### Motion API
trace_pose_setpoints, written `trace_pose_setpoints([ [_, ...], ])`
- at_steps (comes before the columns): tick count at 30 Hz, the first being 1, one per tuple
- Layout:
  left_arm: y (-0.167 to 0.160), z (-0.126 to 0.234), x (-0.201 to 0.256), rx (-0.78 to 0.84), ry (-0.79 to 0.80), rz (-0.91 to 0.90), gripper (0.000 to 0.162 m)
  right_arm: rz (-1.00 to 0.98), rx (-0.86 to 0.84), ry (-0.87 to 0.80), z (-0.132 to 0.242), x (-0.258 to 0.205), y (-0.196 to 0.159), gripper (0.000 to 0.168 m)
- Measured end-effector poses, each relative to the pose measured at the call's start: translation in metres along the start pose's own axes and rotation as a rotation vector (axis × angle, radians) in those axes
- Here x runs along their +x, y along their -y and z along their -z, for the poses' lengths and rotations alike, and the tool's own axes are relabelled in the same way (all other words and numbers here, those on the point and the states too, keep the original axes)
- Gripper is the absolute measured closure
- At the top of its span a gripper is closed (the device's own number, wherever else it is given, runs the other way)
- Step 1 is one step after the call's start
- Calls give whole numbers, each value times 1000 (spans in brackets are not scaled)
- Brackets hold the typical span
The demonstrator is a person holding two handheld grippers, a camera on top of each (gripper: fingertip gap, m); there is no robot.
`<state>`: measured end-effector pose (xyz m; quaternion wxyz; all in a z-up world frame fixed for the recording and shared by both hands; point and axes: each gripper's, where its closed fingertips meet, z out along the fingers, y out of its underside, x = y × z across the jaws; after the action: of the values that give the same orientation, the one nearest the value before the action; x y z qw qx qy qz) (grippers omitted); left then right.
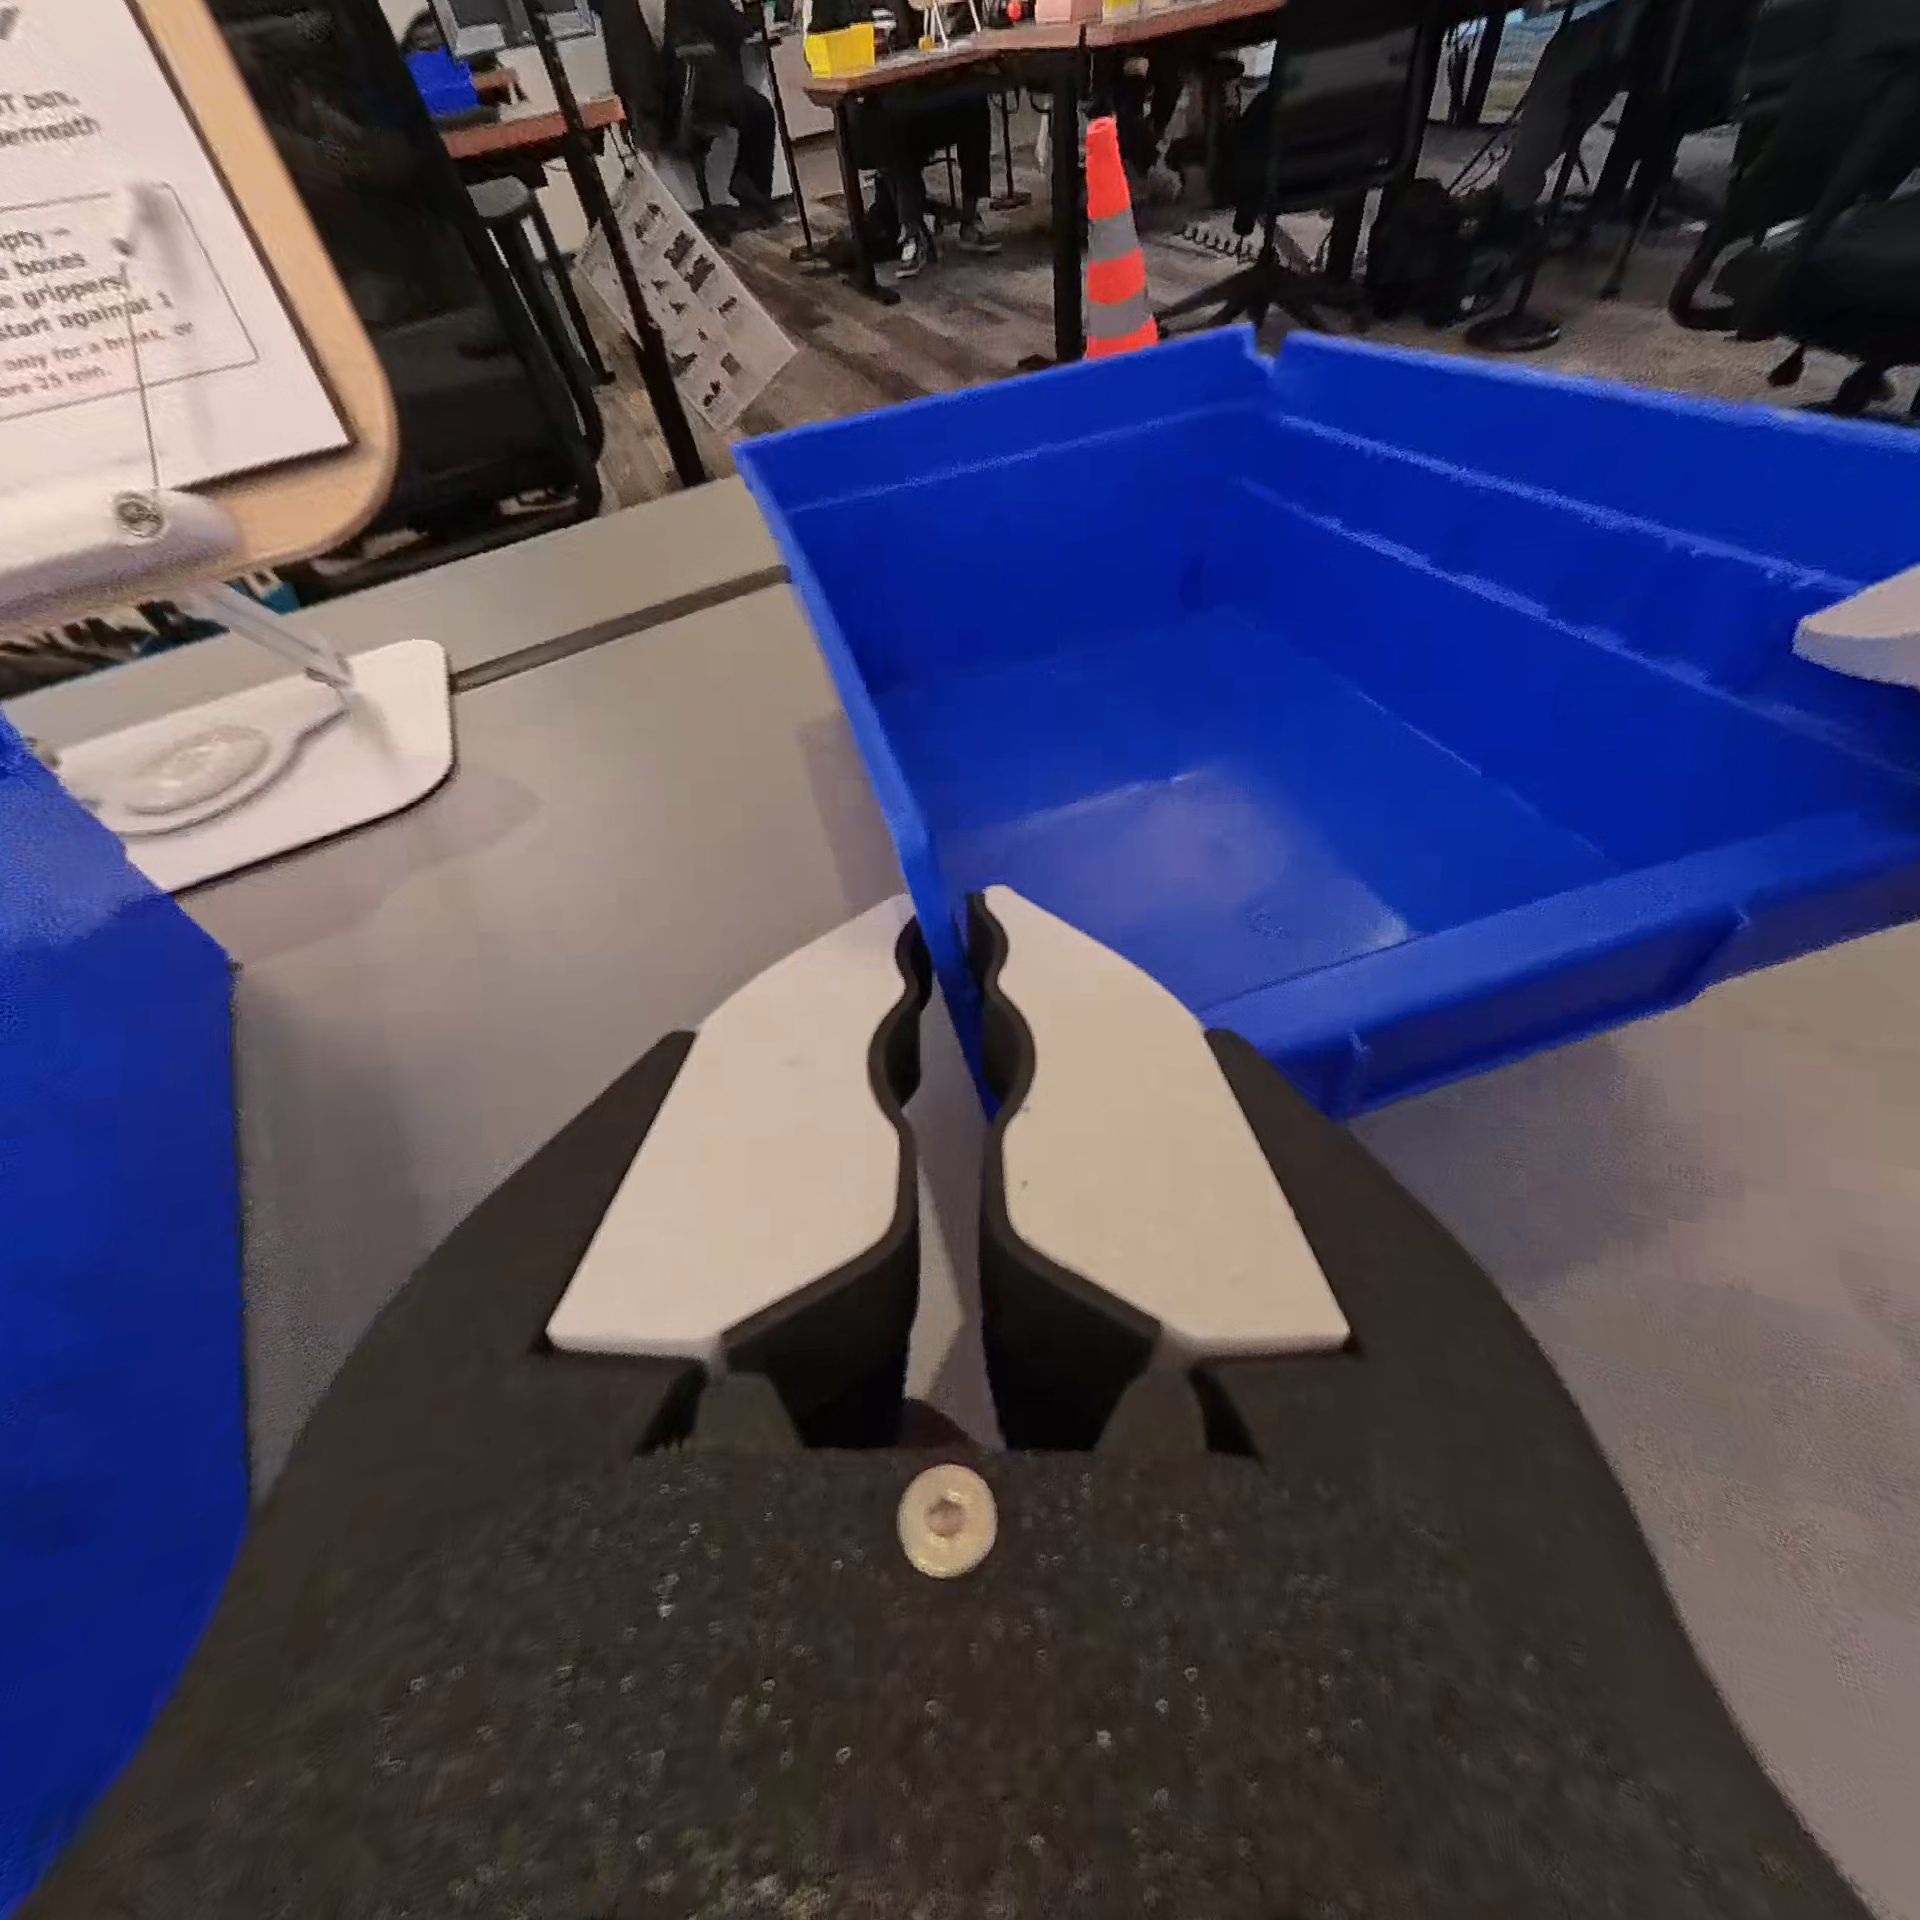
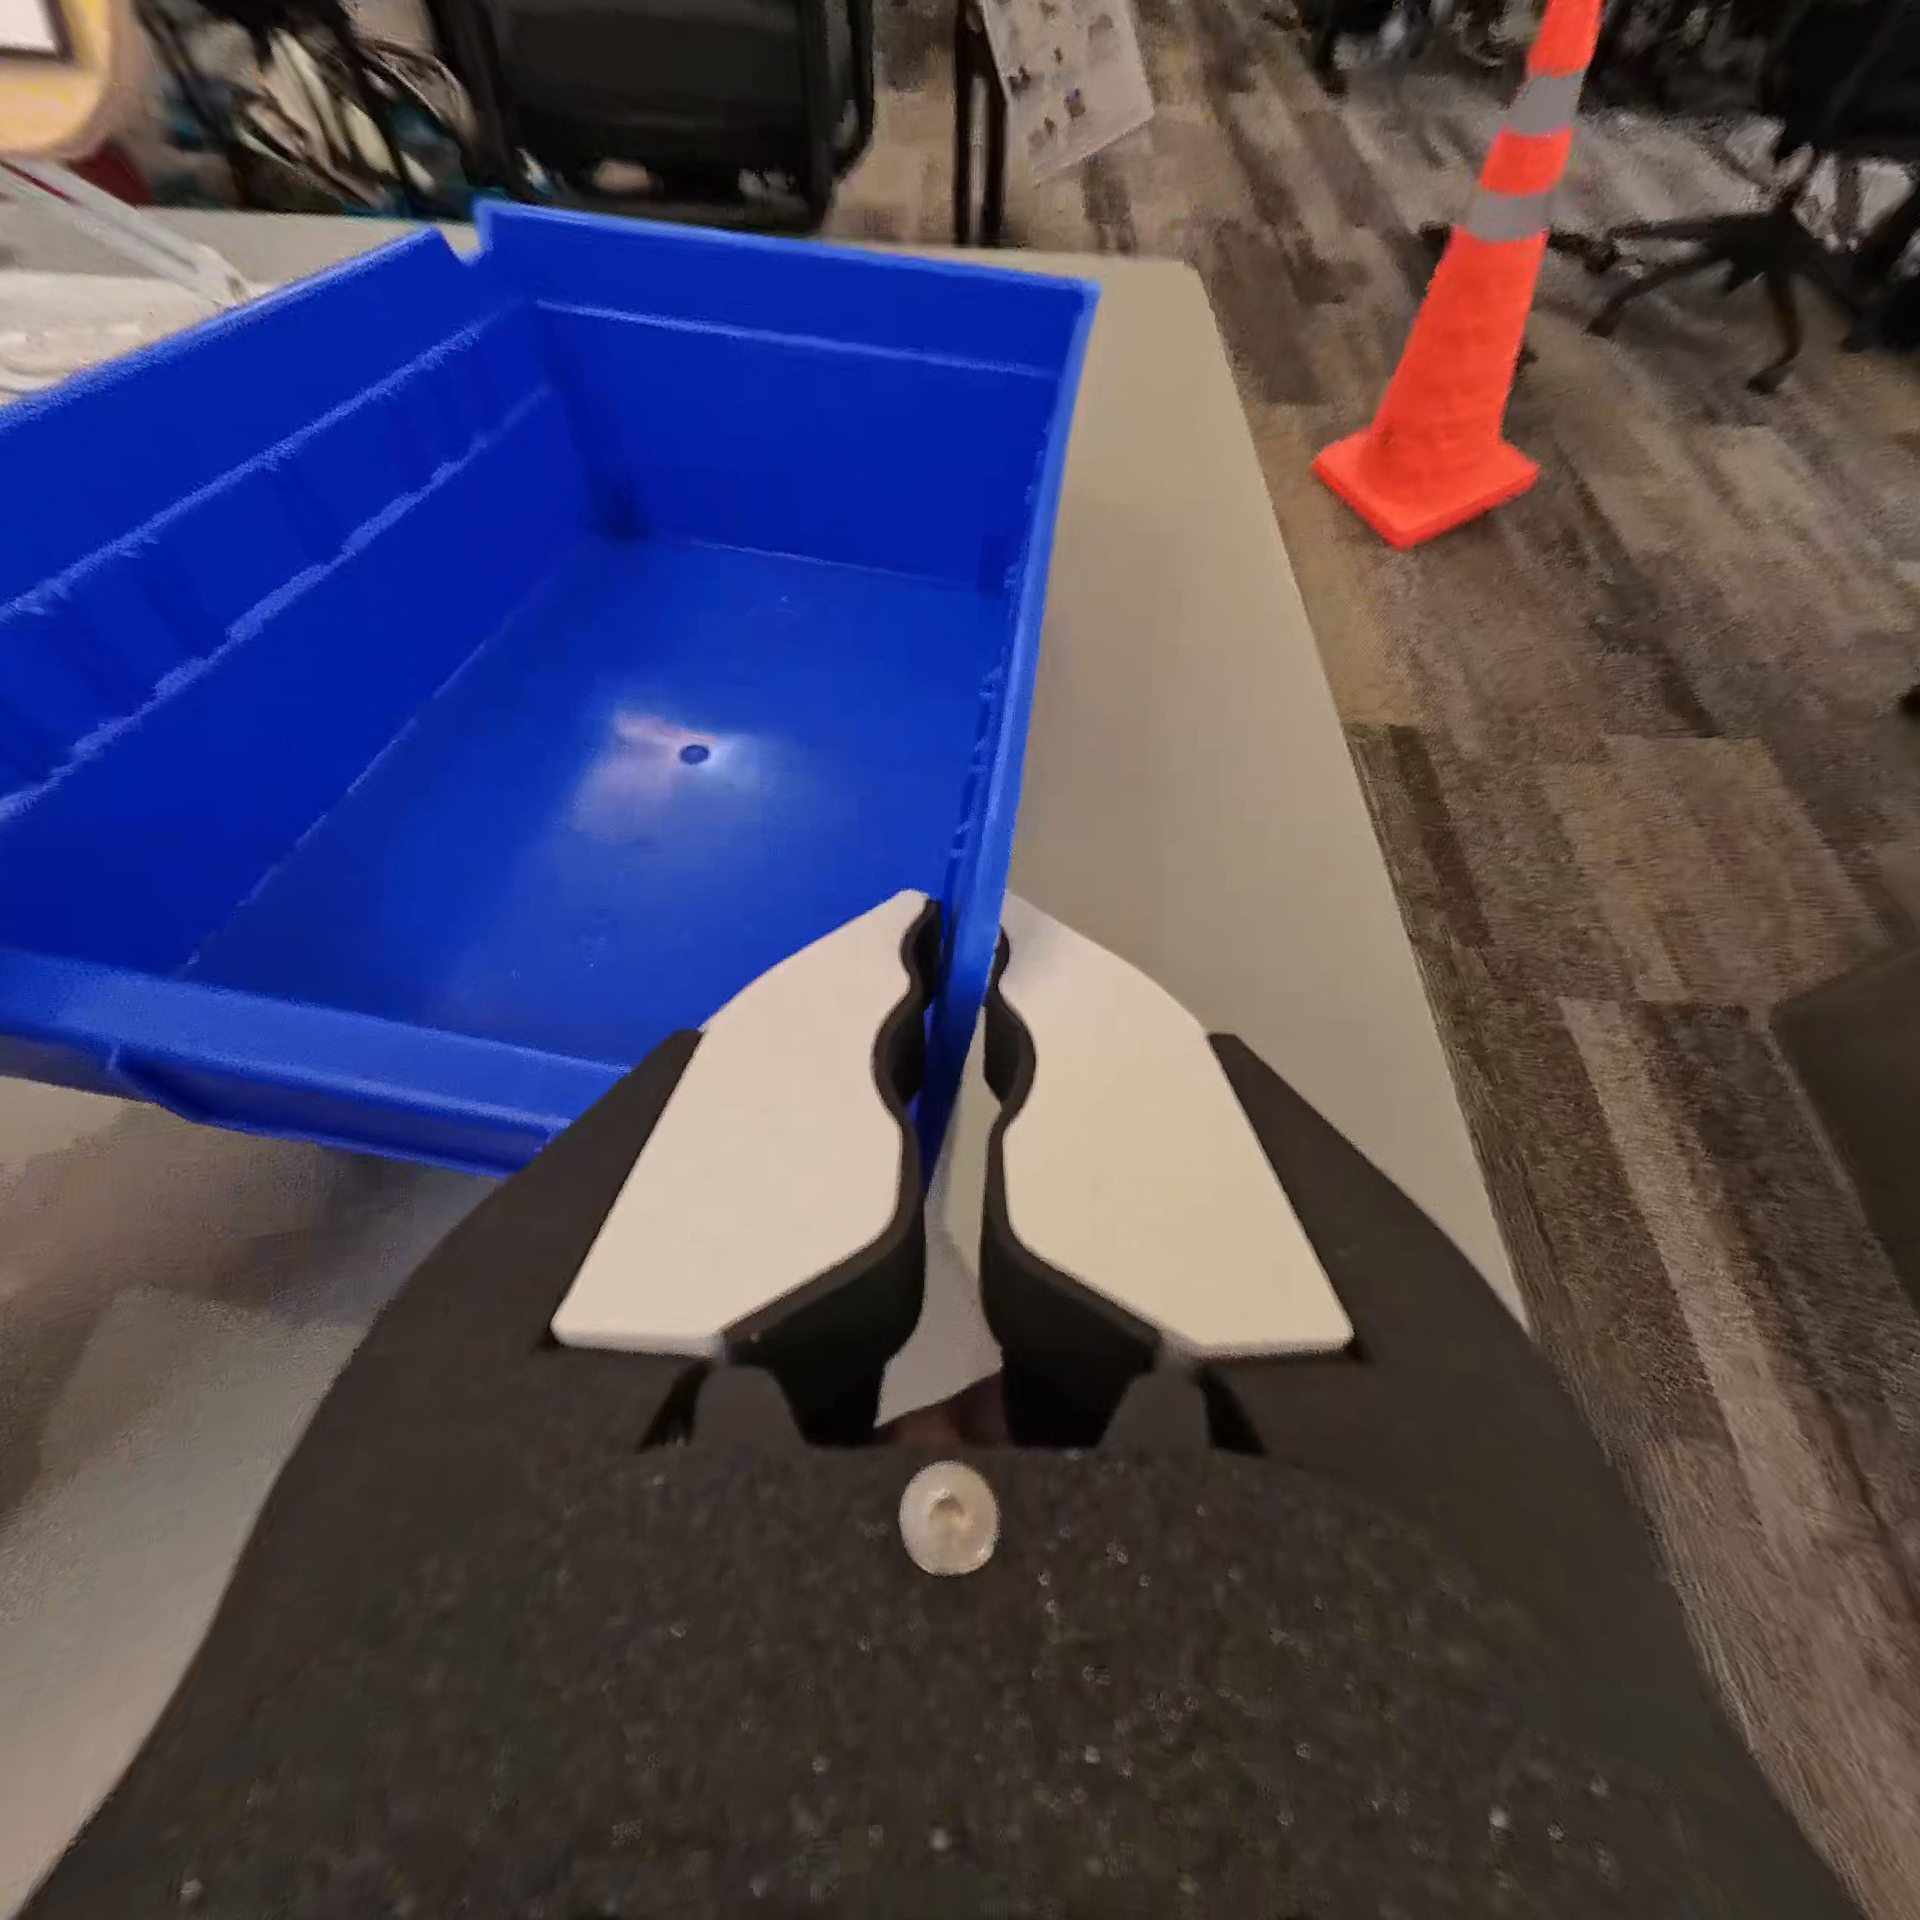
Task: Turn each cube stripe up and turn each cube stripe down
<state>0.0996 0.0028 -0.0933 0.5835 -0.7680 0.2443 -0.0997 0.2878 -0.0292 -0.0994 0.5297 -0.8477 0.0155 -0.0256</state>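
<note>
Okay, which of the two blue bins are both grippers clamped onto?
The open, empty blue bin, held by the left gripper and right gripper. The other blue bin sits untouched at the left.

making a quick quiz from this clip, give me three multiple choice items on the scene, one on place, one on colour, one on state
1. Where is the left gripper?
A. on the bin's side wall
B. on the cone
C. on the stand

2. What colour is the cone on the floor?
A. green
B. orange with grey bands
C. plain white

3. What is inside the bin held by the right gripper?
A. three cubes
B. a cloth
C. nothing that shows

Key: 1 A, the blue wall runs between its fingers; 2 B, it stands orange and grey-banded beyond the table; 3 C, the bare blue floor shows in both views.
</note>
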Motion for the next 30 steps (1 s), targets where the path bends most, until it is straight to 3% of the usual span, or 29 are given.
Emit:
trace_pose_setpoints([
  [6, -36, 1, 23, -82, -135, -26, 149, 14, 82, 74, -13, 11, -20, 163],
  [7, -39, 6, 23, -101, -153, -33, 141, -4, 99, 90, -13, 9, -18, 163],
  [8, -44, 14, 20, -146, -166, -43, 121, -18, 95, 94, -12, 8, -18, 160],
  [10, -41, 46, 10, -137, -228, -46, 114, -4, 90, 32, -7, 12, -12, 143],
  [14, -24, 132, -66, 1, -225, -14, 111, 124, 168, -96, 26, 4, 32, 132],
  [17, -23, 180, -159, 71, -43, 8, 109, 203, 242, 47, 46, -66, 72, 124],
  [19, -35, 199, -221, 83, 108, 40, 108, 216, 284, 237, 56, -141, 90, 122],
  [23, -80, 204, -294, 46, 259, 166, 109, 176, 223, 666, 59, -308, 72, 114],
  [26, -98, 190, -314, -5, 272, 208, 108, 109, 101, 658, 33, -374, 32, 113],
  [30, -111, 163, -320, -64, 230, 308, 114, 109, 112, 426, 2, -385, 8, 113],
])
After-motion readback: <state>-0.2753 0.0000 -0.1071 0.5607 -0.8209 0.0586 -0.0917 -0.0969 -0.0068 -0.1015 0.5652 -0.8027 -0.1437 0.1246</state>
